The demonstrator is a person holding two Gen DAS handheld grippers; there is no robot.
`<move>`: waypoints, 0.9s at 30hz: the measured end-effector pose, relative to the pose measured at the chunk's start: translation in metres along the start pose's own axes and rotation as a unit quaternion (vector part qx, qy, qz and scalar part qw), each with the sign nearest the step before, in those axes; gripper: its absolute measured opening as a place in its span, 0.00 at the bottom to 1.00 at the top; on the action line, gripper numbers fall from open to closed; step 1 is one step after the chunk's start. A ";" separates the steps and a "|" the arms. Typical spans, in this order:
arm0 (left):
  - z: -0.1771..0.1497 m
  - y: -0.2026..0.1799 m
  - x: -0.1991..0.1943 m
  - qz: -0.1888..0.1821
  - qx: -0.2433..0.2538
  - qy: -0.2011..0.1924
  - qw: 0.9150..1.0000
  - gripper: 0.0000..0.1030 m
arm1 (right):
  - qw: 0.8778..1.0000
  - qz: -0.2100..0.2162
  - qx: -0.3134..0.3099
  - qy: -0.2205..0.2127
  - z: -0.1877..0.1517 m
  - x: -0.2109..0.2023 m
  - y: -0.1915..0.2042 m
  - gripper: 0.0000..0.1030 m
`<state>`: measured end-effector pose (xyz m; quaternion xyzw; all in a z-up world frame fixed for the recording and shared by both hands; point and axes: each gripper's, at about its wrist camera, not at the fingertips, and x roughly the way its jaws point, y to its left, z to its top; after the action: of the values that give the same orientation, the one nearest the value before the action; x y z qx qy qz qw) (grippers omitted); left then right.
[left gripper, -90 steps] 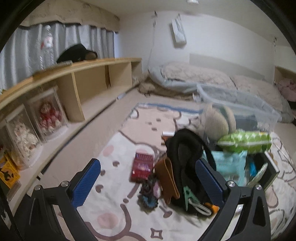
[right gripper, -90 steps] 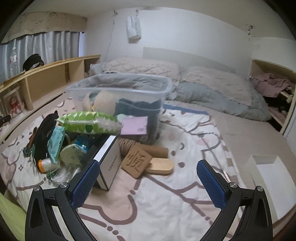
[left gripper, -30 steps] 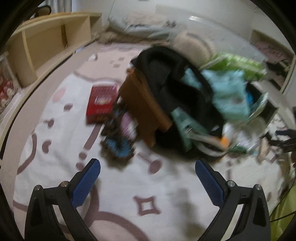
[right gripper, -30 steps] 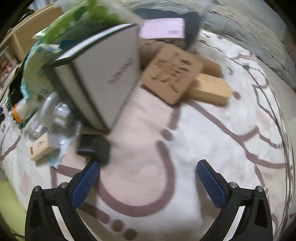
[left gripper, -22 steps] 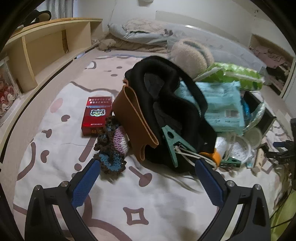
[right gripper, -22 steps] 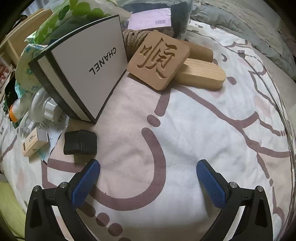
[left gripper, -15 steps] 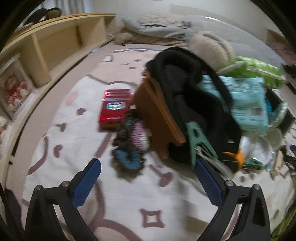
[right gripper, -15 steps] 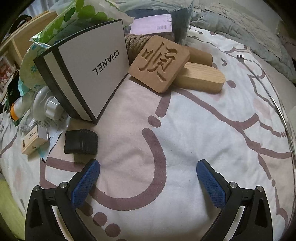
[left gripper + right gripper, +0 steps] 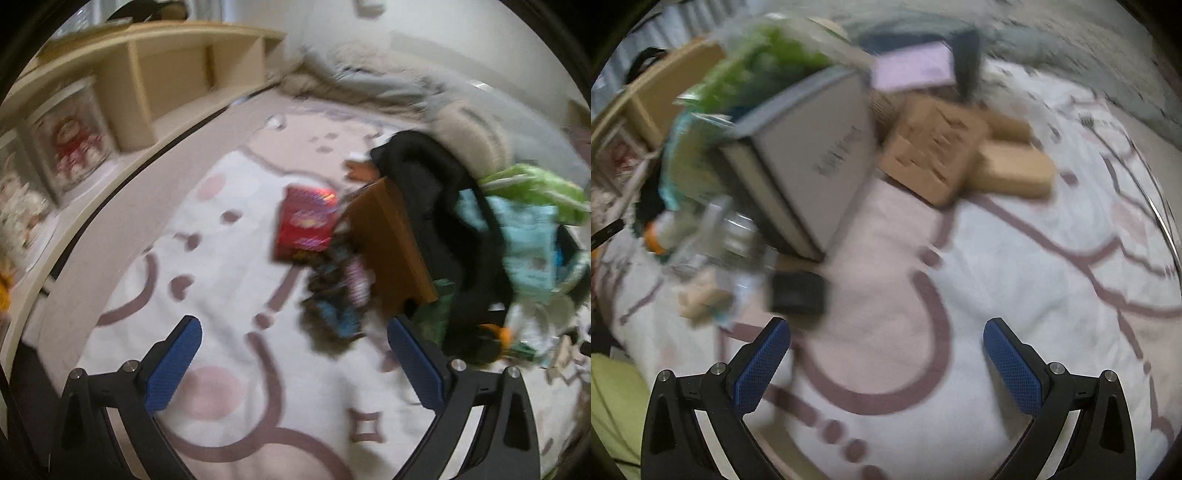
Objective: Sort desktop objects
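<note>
Both views are blurred by motion. In the left wrist view a heap lies on a patterned rug (image 9: 229, 295): a red box (image 9: 304, 227), a brown leather pouch (image 9: 391, 251), a black bag (image 9: 454, 221), a crocheted piece (image 9: 338, 295) and teal packets (image 9: 528, 236). My left gripper (image 9: 295, 354) is open over bare rug, short of the heap. In the right wrist view a white box with black edges (image 9: 812, 158), a carved wooden block (image 9: 934, 144) and a small black case (image 9: 798, 293) lie ahead. My right gripper (image 9: 886, 350) is open with nothing between its fingers.
A low wooden shelf (image 9: 155, 85) with framed dolls (image 9: 68, 144) runs along the left. Bedding (image 9: 373, 81) lies at the back. A green spotted packet (image 9: 764, 70) and a pink card (image 9: 912, 68) top the heap. A plain wooden block (image 9: 1015, 171) lies behind the carved one.
Both cameras are swinging, so the frames have gone from sharp to blurred. The left view has turned left, shifting the heap right. Both grippers stay open; no object has moved.
</note>
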<state>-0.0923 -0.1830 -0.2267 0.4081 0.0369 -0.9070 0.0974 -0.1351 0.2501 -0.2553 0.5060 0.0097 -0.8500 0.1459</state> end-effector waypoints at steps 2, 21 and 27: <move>0.000 -0.014 -0.003 -0.024 0.026 -0.010 0.999 0.98 | 1.000 0.006 -0.027 -0.006 0.005 -0.001 0.013 1.00; -0.022 -0.036 0.046 0.057 0.119 0.103 0.986 0.99 | 0.996 -0.070 0.036 0.035 0.006 0.028 -0.036 1.00; -0.025 -0.026 0.038 0.104 0.146 0.094 0.979 0.99 | 0.995 -0.080 0.036 0.039 0.005 0.025 -0.042 1.00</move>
<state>-0.1039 -0.1594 -0.2725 0.5029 -0.1291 -0.8453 0.1264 -0.1609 0.2838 -0.2799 0.5413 0.0252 -0.8384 0.0583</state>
